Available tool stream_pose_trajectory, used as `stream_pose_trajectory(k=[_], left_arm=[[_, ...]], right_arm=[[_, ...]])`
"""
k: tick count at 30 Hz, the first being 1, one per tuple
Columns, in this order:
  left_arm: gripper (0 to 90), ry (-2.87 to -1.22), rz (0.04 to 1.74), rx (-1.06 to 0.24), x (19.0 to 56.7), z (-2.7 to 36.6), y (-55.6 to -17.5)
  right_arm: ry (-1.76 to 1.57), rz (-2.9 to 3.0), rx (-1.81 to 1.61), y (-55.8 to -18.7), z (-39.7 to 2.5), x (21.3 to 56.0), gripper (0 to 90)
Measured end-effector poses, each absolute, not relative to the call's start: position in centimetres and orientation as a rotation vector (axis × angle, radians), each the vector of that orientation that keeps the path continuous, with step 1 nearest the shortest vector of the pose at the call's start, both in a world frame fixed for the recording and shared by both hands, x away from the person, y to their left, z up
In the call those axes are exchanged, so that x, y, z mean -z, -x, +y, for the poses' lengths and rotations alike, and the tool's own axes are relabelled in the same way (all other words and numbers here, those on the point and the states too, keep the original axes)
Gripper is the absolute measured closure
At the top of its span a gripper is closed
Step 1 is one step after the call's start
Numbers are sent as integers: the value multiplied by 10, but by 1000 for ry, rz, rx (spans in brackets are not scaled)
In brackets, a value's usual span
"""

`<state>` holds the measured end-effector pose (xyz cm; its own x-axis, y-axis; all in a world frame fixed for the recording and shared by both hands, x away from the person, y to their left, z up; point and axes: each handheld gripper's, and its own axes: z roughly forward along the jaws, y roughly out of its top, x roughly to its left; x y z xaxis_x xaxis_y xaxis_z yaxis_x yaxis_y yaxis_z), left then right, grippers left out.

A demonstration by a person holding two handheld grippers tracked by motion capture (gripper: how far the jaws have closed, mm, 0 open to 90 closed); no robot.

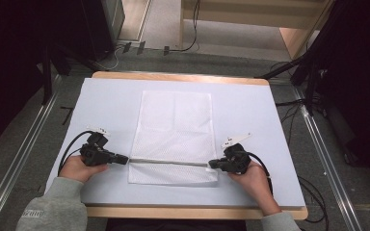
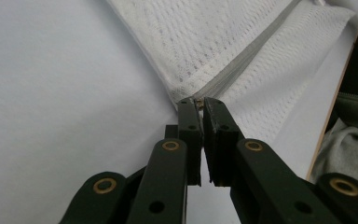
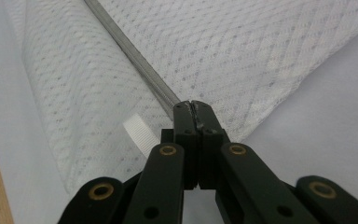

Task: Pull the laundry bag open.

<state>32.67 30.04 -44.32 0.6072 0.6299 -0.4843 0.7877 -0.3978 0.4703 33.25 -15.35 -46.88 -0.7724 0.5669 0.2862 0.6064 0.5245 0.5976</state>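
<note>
White mesh laundry bag (image 1: 173, 137) with a grey zipper (image 1: 168, 163) lying flat mid-table on the pale blue table cover (image 1: 111, 103). Left gripper (image 1: 124, 159) pinching the zipper's left end, jaws nearly together on what looks like a small brass pull (image 2: 198, 100). Right gripper (image 1: 212, 164) clamping the opposite end, jaws pressed tight on the bag's edge beside a white ribbed loop tab (image 3: 139, 134). Risking the tiny pull slipping free, or mesh bunching and jamming the slider if tension slackens
</note>
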Motion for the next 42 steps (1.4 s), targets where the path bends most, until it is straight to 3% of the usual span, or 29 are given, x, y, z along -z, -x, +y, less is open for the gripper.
stream_pose_trajectory(k=[2, 3, 4, 8, 12, 20, 42], left_arm=[[830, -2166, 1097, 260, 442, 300, -322], [727, -2169, 1082, 223, 441, 301, -321], [680, -2156, 1076, 199, 440, 303, -322], [597, -2134, 1080, 60, 436, 309, -321], [457, -2113, 1114, -51, 433, 316, -323], [387, -2093, 1179, -136, 433, 331, -330], [348, -2055, 1274, -190, 437, 348, -334]], right_arm=[[1019, -2680, 1089, -334, -153, 468, 841], [1018, -2655, 1099, -336, -153, 466, 807], [1013, -2652, 1113, -336, -153, 464, 795], [1015, -2659, 1171, -338, -155, 458, 731], [1068, -2667, 1253, -342, -167, 453, 597], [1185, -2666, 1307, -350, -184, 454, 476], [1465, -2640, 1299, -365, -227, 463, 337]])
